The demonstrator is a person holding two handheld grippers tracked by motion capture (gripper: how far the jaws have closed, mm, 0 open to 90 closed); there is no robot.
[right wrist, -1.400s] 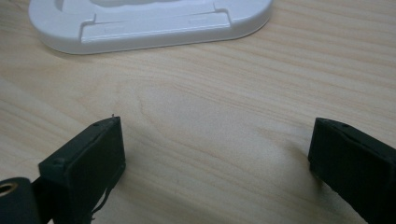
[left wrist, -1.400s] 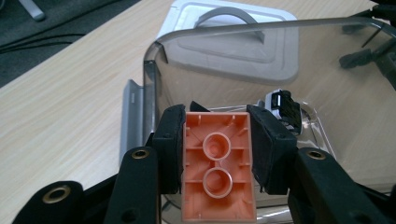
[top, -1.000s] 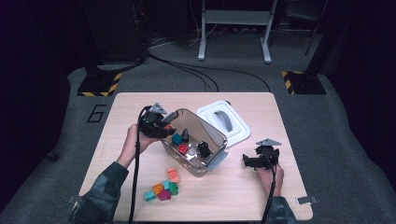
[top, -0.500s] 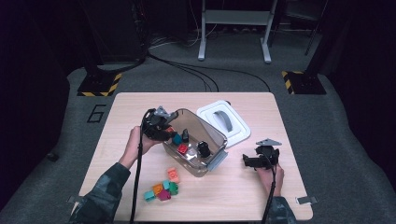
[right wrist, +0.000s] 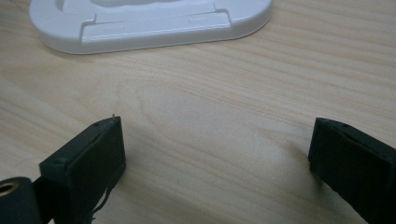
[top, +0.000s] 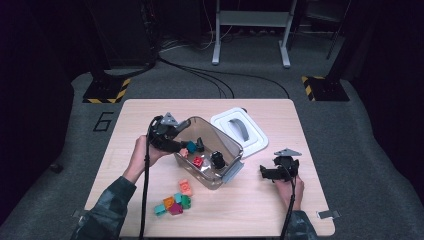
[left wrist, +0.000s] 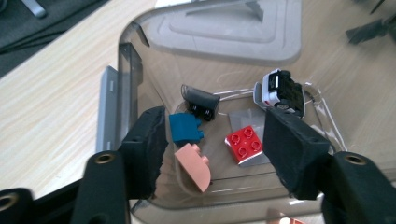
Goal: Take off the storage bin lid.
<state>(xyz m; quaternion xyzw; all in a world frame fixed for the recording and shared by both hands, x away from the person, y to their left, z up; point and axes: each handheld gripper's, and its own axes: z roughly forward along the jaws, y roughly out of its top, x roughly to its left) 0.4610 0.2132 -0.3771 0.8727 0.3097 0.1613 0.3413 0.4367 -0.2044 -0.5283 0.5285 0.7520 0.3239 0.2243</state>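
Note:
A clear grey bin (top: 222, 137) stands mid-table. My left gripper (top: 182, 145) hangs over its left rim, pointing in. In the left gripper view the jaws have just been opening; the left gripper (left wrist: 215, 130) is open, and a salmon brick (left wrist: 194, 165) lies loose between the jaws, touching neither pad. In the bin (left wrist: 121, 56) lie a blue brick (left wrist: 184, 128), a red brick (left wrist: 243, 142), a black piece (left wrist: 200, 100) and a black-and-white toy car (left wrist: 280, 91). My right gripper (top: 267, 172) rests open on the table at the right, with bare wood between the right gripper's (right wrist: 215, 154) jaws.
The bin's white lid (top: 239, 130) lies behind the bin, and the lid (right wrist: 140, 23) is just ahead of the right gripper. Several coloured bricks (top: 175, 200) sit in a cluster on the table in front of the bin, near the left forearm.
The left gripper has shifted slightly at the bin's rim, and a salmon brick now shows below its tips inside the bin. The right gripper has stayed put.

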